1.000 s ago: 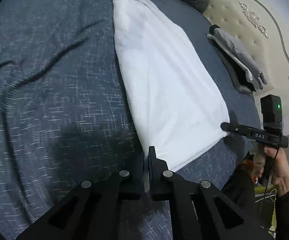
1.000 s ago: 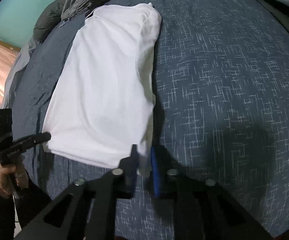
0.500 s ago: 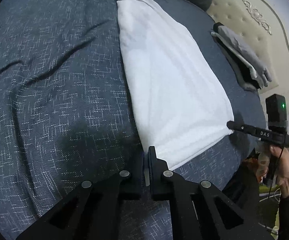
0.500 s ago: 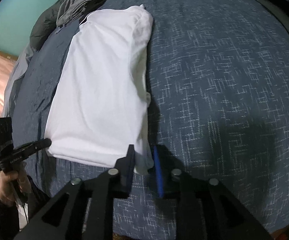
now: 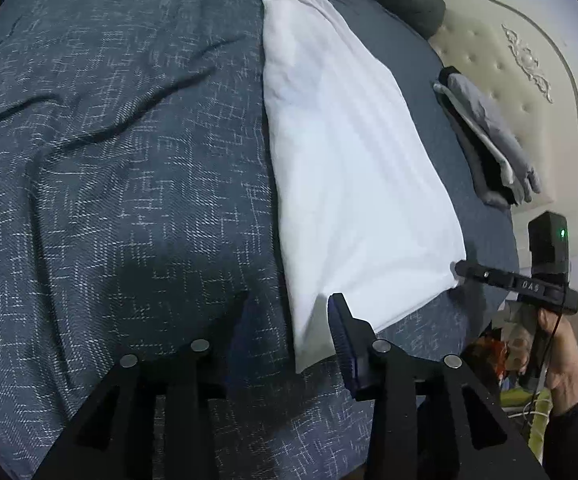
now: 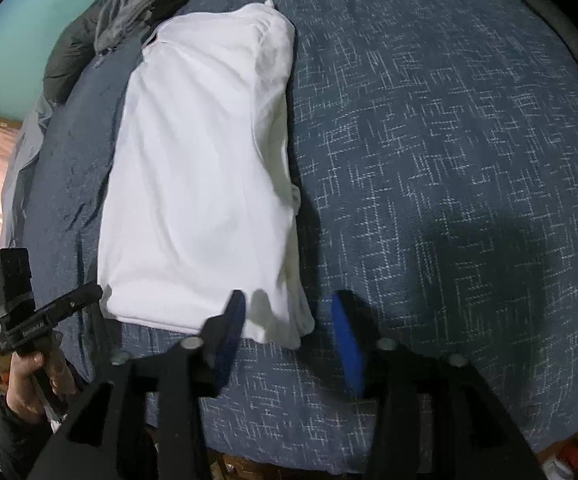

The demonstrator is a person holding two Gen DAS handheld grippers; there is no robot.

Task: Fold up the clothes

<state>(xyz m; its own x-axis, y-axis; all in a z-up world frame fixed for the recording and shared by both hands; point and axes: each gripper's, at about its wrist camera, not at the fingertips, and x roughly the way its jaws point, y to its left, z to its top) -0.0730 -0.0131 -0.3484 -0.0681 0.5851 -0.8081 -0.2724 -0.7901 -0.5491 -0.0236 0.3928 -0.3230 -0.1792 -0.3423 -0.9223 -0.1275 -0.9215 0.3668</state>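
Observation:
A white garment (image 5: pixel 345 160) lies folded into a long strip on the dark blue bed cover (image 5: pixel 129 160), its dark collar at the far end. In the left wrist view my left gripper (image 5: pixel 287 312) stands open, its jaws either side of the garment's near left corner. The right wrist view shows the same white garment (image 6: pixel 205 184) and my right gripper (image 6: pixel 289 312) open around the near right corner, which lies loose between the blue pads (image 6: pixel 345 340). Each gripper also shows in the other's view: the right gripper (image 5: pixel 461 268) at the hem corner, the left gripper (image 6: pixel 95 292) likewise.
A stack of folded grey and dark clothes (image 5: pixel 489 140) sits by the cream padded headboard (image 5: pixel 529 60). A dark grey bundle of clothes (image 6: pixel 129 8) lies at the far end of the bed. A hand (image 5: pixel 561 356) holds the right tool off the bed's edge.
Both grippers have opened and let go of the garment's near corners. The hem now lies flat on the bed cover.

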